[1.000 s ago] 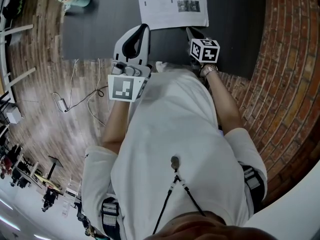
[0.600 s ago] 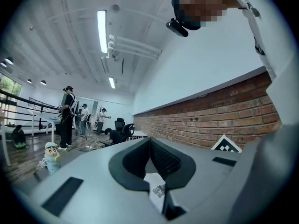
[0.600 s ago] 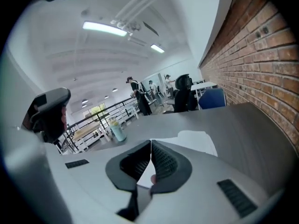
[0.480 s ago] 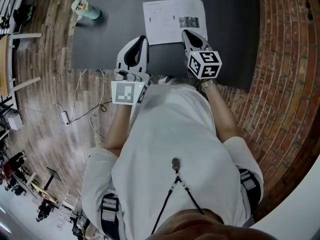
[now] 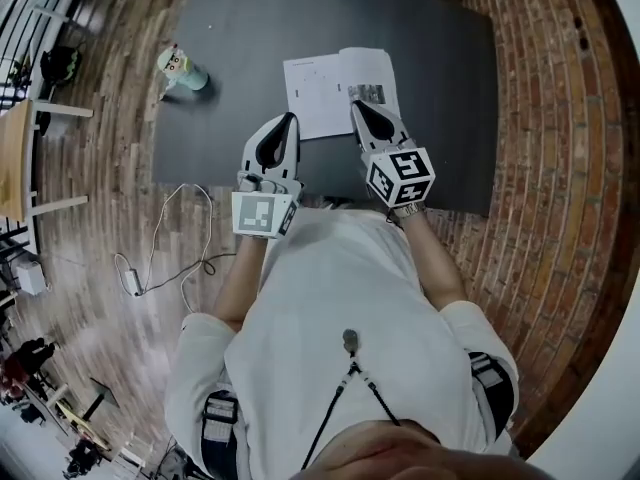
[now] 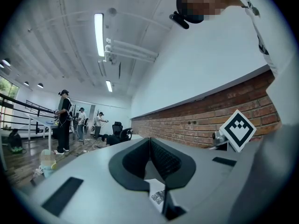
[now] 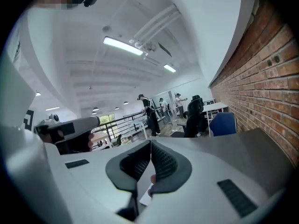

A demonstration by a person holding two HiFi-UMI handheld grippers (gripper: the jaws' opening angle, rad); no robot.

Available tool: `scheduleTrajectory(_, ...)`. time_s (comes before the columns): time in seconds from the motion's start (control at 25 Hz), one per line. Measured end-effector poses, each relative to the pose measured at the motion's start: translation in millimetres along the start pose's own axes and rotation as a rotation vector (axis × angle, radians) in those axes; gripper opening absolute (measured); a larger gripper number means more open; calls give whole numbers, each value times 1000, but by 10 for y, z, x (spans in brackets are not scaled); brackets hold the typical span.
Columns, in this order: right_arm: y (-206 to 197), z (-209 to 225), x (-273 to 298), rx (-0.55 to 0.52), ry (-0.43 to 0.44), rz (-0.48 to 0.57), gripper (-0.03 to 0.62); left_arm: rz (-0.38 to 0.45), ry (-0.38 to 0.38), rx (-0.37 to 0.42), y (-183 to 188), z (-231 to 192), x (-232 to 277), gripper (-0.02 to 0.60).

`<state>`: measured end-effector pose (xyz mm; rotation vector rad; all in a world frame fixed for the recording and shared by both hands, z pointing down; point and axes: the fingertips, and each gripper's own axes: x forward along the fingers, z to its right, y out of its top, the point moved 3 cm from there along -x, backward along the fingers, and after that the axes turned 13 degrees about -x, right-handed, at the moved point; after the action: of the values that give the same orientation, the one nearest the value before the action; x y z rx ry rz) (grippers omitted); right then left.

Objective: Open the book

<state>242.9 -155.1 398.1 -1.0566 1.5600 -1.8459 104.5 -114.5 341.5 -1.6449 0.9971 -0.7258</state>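
Note:
The book (image 5: 338,90) lies open on the dark grey table (image 5: 440,88), white pages up, with a small picture on its right page. Both grippers are held up in front of the person's chest, above the book's near edge and pointing out across the table. My left gripper (image 5: 289,120) is shut with nothing in it. My right gripper (image 5: 356,107) is also shut and empty, its tips over the book's near right corner. A strip of the page shows below the jaws in the left gripper view (image 6: 158,196) and in the right gripper view (image 7: 145,197).
A small pale green figure (image 5: 180,70) stands near the table's left edge. A white cable (image 5: 170,258) trails over the wooden floor at the left. A brick wall (image 5: 560,168) runs along the right. Several people (image 6: 63,120) stand far off in the room.
My right gripper has risen from the book's near right corner and now points almost level. My left gripper rose a little. The book lies open throughout.

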Motion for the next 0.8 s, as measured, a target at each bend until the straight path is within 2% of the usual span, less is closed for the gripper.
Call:
scheduleTrajectory(0.28, 548, -106, -158, -38, -3, 113, 37, 18, -29, -4, 148, 91, 33, 23)
scheduleTrajectory(0.48, 836, -109, -312, -21, -26, 210, 37, 37, -16, 0, 242, 42, 29, 23)
scheduleTrajectory(0.8, 1059, -191, -429, -81, -49, 260, 37, 91, -6, -12, 399, 7, 11, 23)
